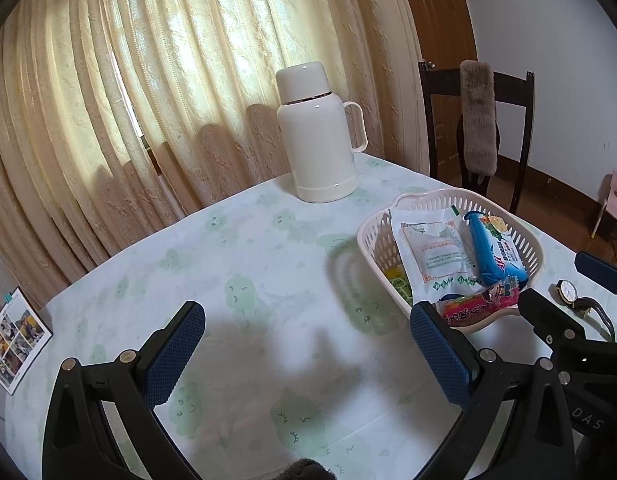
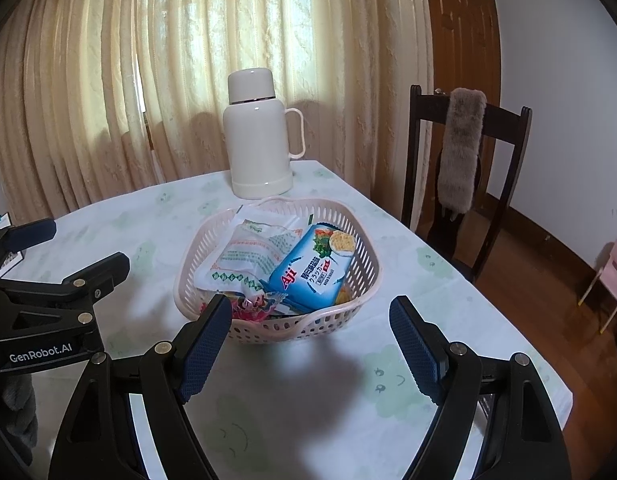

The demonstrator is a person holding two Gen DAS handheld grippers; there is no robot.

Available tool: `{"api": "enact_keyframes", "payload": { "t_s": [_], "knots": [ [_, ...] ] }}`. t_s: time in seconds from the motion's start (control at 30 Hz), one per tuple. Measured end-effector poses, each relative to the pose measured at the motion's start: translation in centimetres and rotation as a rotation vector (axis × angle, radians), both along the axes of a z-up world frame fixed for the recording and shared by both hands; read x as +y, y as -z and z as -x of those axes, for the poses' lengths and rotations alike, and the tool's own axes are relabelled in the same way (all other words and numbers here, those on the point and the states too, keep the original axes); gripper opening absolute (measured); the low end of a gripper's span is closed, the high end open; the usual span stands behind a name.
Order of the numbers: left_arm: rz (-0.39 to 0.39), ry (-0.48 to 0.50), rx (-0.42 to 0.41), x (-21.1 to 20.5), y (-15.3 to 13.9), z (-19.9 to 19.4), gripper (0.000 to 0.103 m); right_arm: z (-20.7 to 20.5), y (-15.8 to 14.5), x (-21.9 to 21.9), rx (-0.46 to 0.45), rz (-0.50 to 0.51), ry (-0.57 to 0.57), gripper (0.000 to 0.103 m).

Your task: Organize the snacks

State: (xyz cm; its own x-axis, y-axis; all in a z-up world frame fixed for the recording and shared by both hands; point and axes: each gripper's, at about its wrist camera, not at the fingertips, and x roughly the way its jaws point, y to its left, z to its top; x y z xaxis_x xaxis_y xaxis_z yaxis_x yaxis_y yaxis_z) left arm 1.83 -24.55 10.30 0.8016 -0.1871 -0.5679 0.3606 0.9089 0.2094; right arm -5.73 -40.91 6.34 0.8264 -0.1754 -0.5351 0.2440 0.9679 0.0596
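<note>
Only left view shows a wristwatch [image 1: 568,292] beside the basket [image 1: 372,236], both tongs [image 1: 308,352] [image 2: 310,344] apart, empty.

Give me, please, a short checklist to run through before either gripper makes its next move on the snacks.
1. Left gripper open, nothing between its fingers: ok.
2. Right gripper open and empty: ok.
3. Snacks gathered in the basket: blue cracker pack, white packet and red packet inside: ok.
4. No stray snacks left on the table: cannot tell, parts are out of view.
5. Thermos upright, behind the basket, clear of it: ok.
6. Wristwatch close beside the basket, in the way: not ok.
</note>
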Motion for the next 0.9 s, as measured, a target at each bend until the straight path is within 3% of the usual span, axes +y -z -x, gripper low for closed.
{"api": "enact_keyframes", "payload": {
  "t_s": [0.9],
  "knots": [
    [-0.016, 0.024, 0.001, 0.74, 0.43, 0.73, 0.102, 0.04, 0.82, 0.37, 0.014, -0.005, -0.003, 0.081]
  ]
}}
